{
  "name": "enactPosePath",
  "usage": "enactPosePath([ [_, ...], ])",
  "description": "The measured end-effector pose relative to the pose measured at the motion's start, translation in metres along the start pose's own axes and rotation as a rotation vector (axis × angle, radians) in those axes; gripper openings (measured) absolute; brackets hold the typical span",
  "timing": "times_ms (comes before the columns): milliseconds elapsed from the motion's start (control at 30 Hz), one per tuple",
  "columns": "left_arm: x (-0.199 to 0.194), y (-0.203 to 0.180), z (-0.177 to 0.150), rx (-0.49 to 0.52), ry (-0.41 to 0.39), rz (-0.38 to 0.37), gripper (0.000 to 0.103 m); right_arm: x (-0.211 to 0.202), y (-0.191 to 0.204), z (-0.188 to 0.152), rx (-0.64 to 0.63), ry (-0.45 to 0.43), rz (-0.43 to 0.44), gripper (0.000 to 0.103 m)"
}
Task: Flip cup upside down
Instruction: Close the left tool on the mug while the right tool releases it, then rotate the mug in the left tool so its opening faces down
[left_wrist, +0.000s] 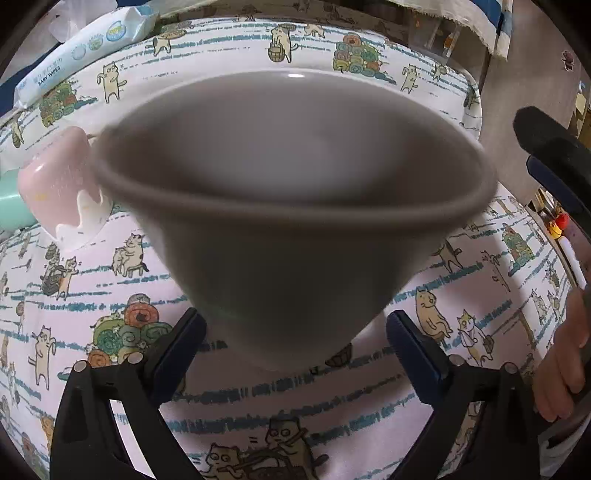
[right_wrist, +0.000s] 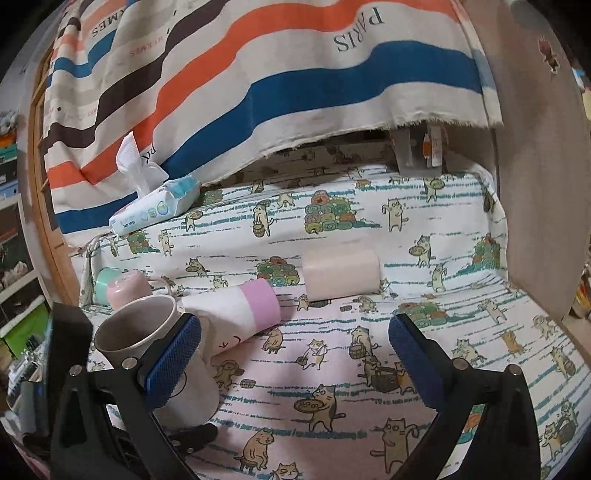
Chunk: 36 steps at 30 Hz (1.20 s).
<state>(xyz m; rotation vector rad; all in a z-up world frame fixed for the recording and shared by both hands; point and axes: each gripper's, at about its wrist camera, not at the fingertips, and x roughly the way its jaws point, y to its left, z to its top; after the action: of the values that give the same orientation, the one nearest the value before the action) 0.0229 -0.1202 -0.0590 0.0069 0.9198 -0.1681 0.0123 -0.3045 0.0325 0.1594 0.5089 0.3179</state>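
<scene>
A grey-beige cup (left_wrist: 288, 206) fills the left wrist view, blurred, mouth tilted toward the camera. Its narrow base sits between the fingers of my left gripper (left_wrist: 295, 347), but the blur hides whether they touch it. In the right wrist view the same cup (right_wrist: 147, 343) stands upright at the lower left, with the left gripper (right_wrist: 192, 439) at its base. My right gripper (right_wrist: 295, 354) is open and empty over the cat-print cloth (right_wrist: 332, 387), its left finger (right_wrist: 173, 362) in front of the cup.
A white and pink tumbler (right_wrist: 236, 310) and a beige cup (right_wrist: 340, 273) lie on their sides. A pink cup (right_wrist: 125, 288) and a mint cup (right_wrist: 105, 280) sit at the left. A baby wipes pack (right_wrist: 155, 210) lies at the back. A striped cloth (right_wrist: 258, 74) hangs behind.
</scene>
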Motion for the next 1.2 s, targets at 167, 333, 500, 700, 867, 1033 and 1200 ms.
enactPosePath([
  [167,-0.004,0.003,0.000,0.008,0.013,0.018,0.075,0.000,0.001,-0.001,-0.010,0.000,-0.002,0.102],
  [333,-0.014,0.001,-0.010,0.043,0.014,0.014,0.075,0.001,0.002,-0.001,-0.017,0.004,-0.007,0.102],
  [500,-0.034,-0.003,-0.021,0.098,0.002,0.029,0.075,0.001,0.004,-0.001,-0.022,0.004,0.003,0.102],
  [700,-0.047,-0.002,-0.021,0.121,-0.030,0.034,0.075,0.002,0.007,-0.003,-0.043,0.009,0.019,0.102],
  [867,-0.049,0.001,-0.020,0.096,-0.022,0.026,0.075,0.004,0.005,-0.004,-0.036,0.023,0.021,0.102],
  [1033,-0.058,0.001,-0.021,0.096,-0.044,0.028,0.075,0.004,0.006,-0.004,-0.042,0.024,0.027,0.102],
  [1200,-0.061,0.002,-0.022,0.089,-0.049,0.031,0.075,0.005,0.008,-0.005,-0.052,0.032,0.027,0.102],
])
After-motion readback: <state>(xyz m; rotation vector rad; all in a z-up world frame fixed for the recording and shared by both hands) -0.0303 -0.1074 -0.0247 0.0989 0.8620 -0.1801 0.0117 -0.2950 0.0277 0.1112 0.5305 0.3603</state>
